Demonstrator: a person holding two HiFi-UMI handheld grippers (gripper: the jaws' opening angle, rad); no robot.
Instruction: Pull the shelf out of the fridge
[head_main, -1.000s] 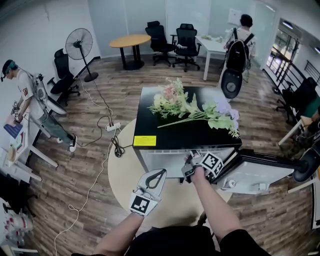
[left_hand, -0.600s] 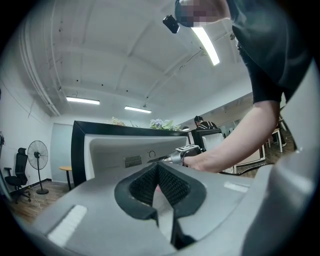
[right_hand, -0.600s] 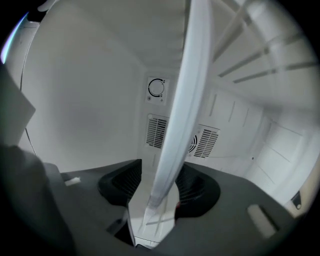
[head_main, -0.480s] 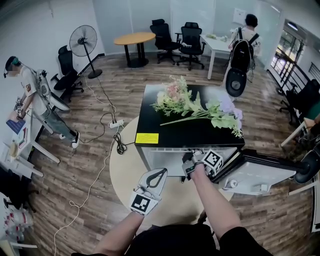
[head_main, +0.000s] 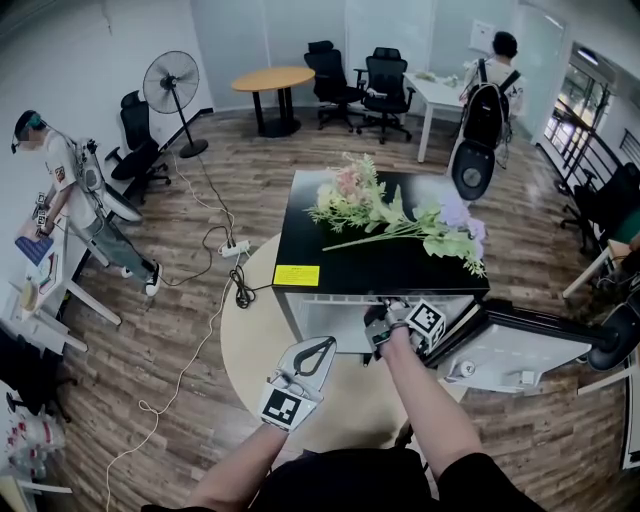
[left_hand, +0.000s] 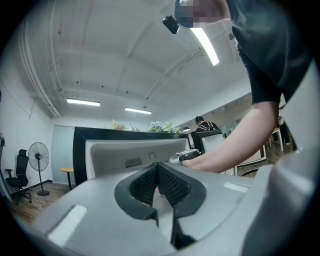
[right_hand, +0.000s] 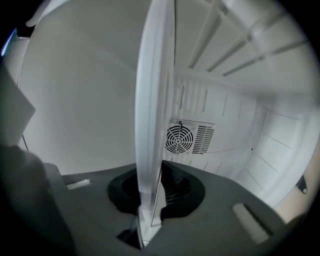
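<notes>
Jaws of right gripper (head_main: 383, 322) were closing on shelf (right_hand: 155, 100), thin white edge upright between pads. Jaws of left gripper (head_main: 312, 355) clenched together, nothing between; we held it at 7 o'clock from right gripper. Shelf sat inside fridge (head_main: 330, 262). Door (head_main: 520, 345) stood open at 3 o'clock. Flowers (head_main: 390, 218) lay on top of fridge.

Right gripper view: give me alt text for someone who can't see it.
The right tool is closing its jaws on the edge of a white shelf, seen edge-on, inside the fridge. Behind it, a round fan grille sits on the white back wall.
</notes>
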